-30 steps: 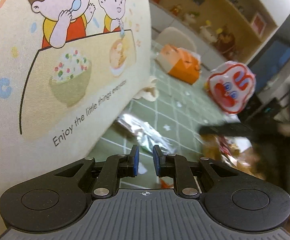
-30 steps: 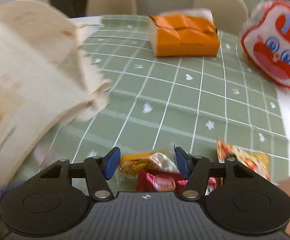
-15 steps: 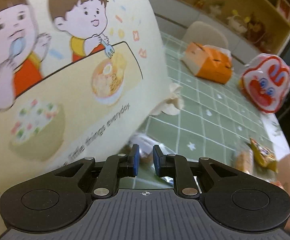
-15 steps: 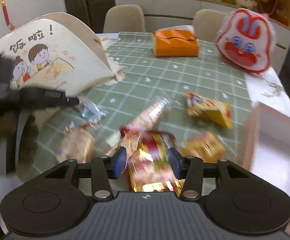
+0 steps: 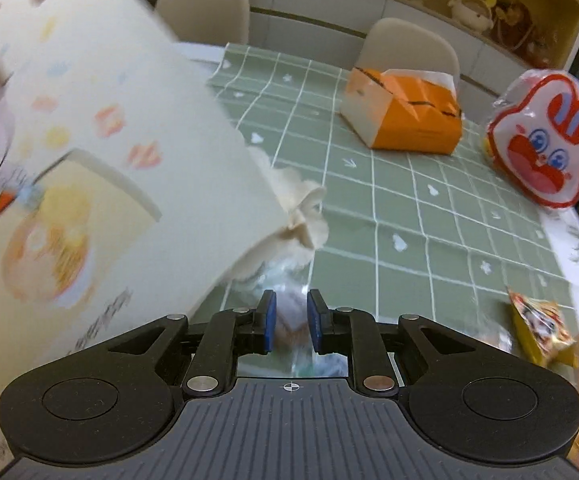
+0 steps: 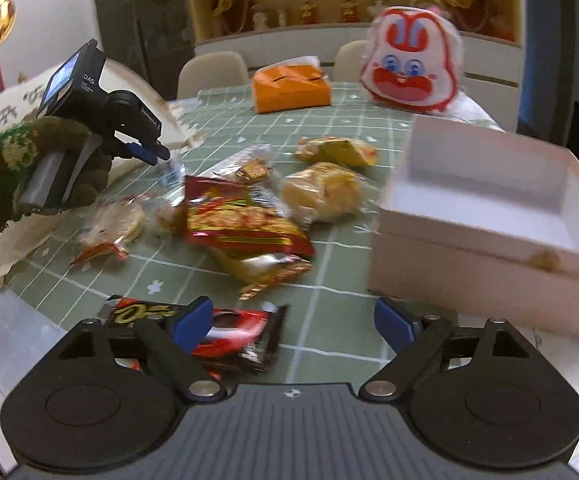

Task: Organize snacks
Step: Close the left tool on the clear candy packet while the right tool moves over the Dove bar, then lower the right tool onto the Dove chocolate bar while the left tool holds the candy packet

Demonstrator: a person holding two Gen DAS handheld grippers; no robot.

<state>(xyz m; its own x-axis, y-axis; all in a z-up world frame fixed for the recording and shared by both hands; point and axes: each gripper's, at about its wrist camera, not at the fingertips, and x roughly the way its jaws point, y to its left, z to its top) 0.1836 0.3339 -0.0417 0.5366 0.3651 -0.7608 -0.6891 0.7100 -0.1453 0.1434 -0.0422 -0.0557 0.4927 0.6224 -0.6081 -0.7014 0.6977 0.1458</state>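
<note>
Green checked tablecloth: "DAS"-marked left gripper just cracked open, right gripper just widened, empty.

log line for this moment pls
right gripper: jaws just opened wide, nothing pressed between | red-black packet: on table below them | open box: no snacks visible inside | other snacks: loose on table
</note>
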